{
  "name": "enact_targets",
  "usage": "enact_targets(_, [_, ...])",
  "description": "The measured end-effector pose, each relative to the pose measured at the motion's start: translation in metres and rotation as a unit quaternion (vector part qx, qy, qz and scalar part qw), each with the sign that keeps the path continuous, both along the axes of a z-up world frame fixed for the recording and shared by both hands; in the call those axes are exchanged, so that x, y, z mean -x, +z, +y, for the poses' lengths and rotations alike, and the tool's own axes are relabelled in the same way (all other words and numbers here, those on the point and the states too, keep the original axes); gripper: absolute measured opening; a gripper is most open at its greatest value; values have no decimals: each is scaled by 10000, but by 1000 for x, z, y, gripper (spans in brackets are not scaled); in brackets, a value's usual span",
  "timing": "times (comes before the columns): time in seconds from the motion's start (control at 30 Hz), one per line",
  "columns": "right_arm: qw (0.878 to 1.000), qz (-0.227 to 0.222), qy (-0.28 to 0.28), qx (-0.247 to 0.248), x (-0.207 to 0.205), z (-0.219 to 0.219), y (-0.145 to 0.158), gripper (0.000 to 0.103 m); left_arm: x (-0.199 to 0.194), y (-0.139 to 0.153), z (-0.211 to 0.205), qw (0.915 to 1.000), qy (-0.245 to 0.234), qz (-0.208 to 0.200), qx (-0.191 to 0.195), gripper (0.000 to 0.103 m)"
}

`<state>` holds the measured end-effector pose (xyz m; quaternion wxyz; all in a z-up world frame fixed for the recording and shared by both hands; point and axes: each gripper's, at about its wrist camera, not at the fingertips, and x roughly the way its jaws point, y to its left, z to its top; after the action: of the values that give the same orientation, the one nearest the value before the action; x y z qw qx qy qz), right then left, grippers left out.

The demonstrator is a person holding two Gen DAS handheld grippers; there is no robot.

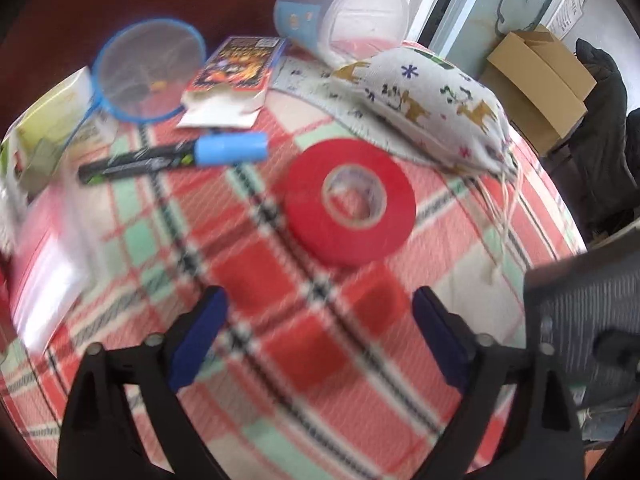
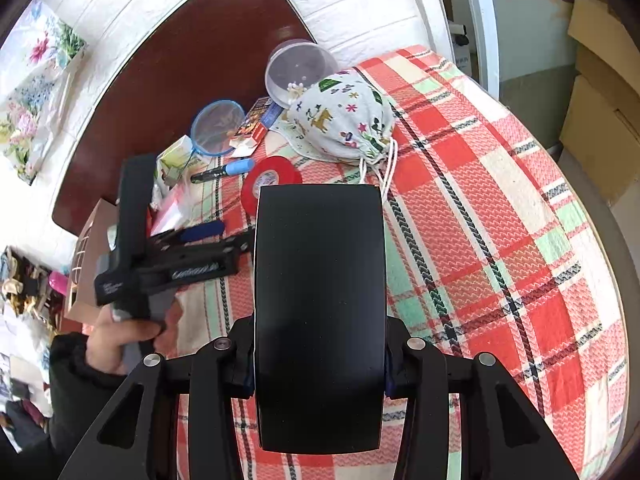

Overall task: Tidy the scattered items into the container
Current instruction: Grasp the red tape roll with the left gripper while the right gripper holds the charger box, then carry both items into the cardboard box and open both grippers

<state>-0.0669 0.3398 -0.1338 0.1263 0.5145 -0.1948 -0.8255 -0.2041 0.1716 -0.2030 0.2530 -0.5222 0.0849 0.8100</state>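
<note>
Evidently your left claw [image 1: 320,328] stood wide with nothing between its blue pads [image 1: 200,336], poised just short of the flat red roll of tape [image 1: 349,200] lying on the plaid red, green and cream cloth [image 1: 248,380] that covered the surface; whether that was a tabletop or a bed I could not tell. The roll looked light and stiff, its smooth faces probably slippery, so you would have done best to pinch across the outer rim or hook one pad through the pale core. Your right claw [image 2: 320,376] was clamped on a smooth black curved slab [image 2: 320,312], rigid and glossy, likely to slide if tilted. Beyond the roll to the right lay the white drawstring cloth pouch printed with reindeer [image 1: 432,104], soft and floppy, best taken by the gathered neck. Further left lay the black marker with a blue cap [image 1: 176,158], and at the far edge the clear plastic tub [image 1: 344,12] rested on its side, its mouth toward you; I judged it the container.
</note>
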Motion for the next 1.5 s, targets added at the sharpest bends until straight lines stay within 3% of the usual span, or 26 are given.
enact_targets(0.13, [9999,-15,-17,123,2,6,-6,45,5,3,21,9996,163,217,70,97])
enact_targets(0.37, [9997,-51,-20,255,4,11,-13,45,10,-5,45,9959,434,601,523,97])
enact_targets(0.47, [9995,-74,-31,312,5,13,-17,45,9,-3,45,9951,453,698,536,87])
enact_targets(0.5, [9995,-71,-22,321,5,14,-17,45,7,0,44,9945,469,765,549,73])
enact_targets(0.9, [9993,19,-71,367,2,14,-11,45,-8,11,21,9961,461,674,340,73])
enact_targets(1.23, [9972,468,391,430,2,-36,28,45,-41,72,-59,9905,943,992,108,73])
enact_targets(1.33, [9945,657,667,474,5,-67,44,45,-52,98,-92,9847,1279,1175,126,73])
enact_targets(1.5, [9843,989,1306,651,18,-144,75,45,-75,137,-182,9695,1962,1455,190,73])
